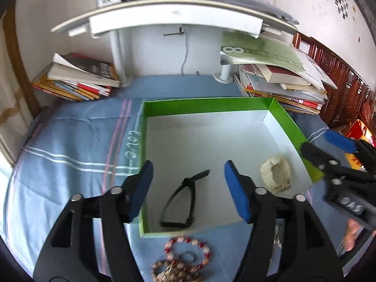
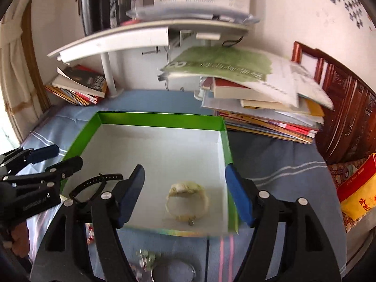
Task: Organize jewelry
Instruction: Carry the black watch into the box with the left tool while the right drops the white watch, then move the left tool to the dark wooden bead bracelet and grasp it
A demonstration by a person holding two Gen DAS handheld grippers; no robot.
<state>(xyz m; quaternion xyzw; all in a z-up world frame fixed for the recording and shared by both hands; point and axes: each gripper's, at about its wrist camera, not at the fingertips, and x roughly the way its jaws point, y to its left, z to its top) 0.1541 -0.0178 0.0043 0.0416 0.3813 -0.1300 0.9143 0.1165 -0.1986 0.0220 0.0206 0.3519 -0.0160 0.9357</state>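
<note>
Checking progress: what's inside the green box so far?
Inside the green box: a black watch and a cream watch, lying apart. The left tongs cover part of the floor near its front corners.

A shallow green-walled cardboard box (image 1: 206,104) sits on the blue striped cloth-covered worktop (image 1: 70,145). In it, a black strap watch (image 1: 181,202) lies left of a cream strap watch (image 1: 276,172). Before the box lie 2 beaded bracelets (image 1: 186,250). Behind it, book stacks (image 1: 77,77) flank both corners.
</note>
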